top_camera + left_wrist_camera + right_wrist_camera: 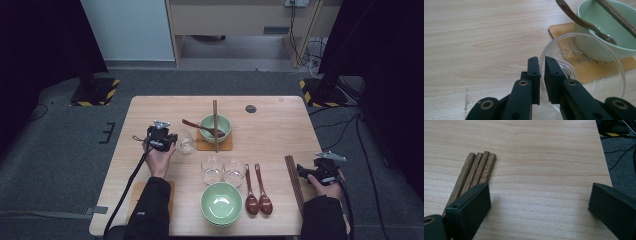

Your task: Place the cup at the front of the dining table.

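My left gripper (172, 144) (542, 72) is shut on the rim of a clear glass (186, 142) (599, 82), which is tipped on its side left of the far green bowl (215, 127) (604, 25). The glass wall runs between the two pads. That bowl sits on a wooden coaster (200, 146) (564, 31), with a brown spoon (195, 124) (574, 17) in it and chopsticks (215, 107) (616, 15) across its rim. My right gripper (301, 172) (539, 200) stands open at the table's right, nothing between its jaws. A bundle of wooden chopsticks (294, 182) (477, 168) lies by its left jaw.
Two upright glasses (212, 170) (234, 171) stand mid-table above a near green bowl (221, 202). Two brown spoons (251, 197) (262, 197) lie to its right. Another coaster (135, 194) lies under the left forearm. The table's right edge (605, 165) is close to the right gripper.
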`<act>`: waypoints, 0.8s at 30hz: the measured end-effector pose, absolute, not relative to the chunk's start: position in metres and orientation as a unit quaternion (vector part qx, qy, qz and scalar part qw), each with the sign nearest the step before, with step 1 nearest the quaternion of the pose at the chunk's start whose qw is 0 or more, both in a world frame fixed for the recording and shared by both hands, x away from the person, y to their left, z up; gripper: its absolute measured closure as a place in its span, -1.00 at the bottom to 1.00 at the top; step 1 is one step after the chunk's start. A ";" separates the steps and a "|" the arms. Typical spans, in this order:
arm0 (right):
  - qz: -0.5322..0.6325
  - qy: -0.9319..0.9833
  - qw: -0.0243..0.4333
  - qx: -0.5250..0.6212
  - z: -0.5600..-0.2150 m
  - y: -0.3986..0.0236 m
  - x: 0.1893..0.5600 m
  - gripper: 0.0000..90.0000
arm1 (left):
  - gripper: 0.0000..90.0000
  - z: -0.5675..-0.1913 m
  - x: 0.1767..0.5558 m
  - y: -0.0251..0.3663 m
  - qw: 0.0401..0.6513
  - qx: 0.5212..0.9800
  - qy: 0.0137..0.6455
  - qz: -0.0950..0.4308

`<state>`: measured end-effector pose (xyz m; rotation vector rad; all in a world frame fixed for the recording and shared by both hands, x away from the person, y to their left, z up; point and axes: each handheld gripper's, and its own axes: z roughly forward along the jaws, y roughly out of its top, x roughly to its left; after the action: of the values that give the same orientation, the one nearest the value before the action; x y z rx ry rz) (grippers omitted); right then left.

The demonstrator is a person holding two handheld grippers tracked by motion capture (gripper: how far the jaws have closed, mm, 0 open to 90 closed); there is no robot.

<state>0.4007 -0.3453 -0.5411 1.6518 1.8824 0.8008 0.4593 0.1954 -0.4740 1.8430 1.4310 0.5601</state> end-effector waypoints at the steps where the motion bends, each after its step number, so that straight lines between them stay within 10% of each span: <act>1: 0.295 0.693 0.253 0.608 -0.541 -0.345 0.401 -0.90 | 0.82 -0.474 0.459 0.195 0.364 0.714 0.556 0.219; 24: 0.295 0.693 0.253 0.608 -0.541 -0.345 0.401 -0.90 | 0.79 -0.479 0.461 0.188 0.384 0.701 0.558 0.223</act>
<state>0.4007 -0.3453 -0.5411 1.6516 1.8825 0.8009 0.4615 0.1880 -0.4787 1.7880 1.4214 0.5680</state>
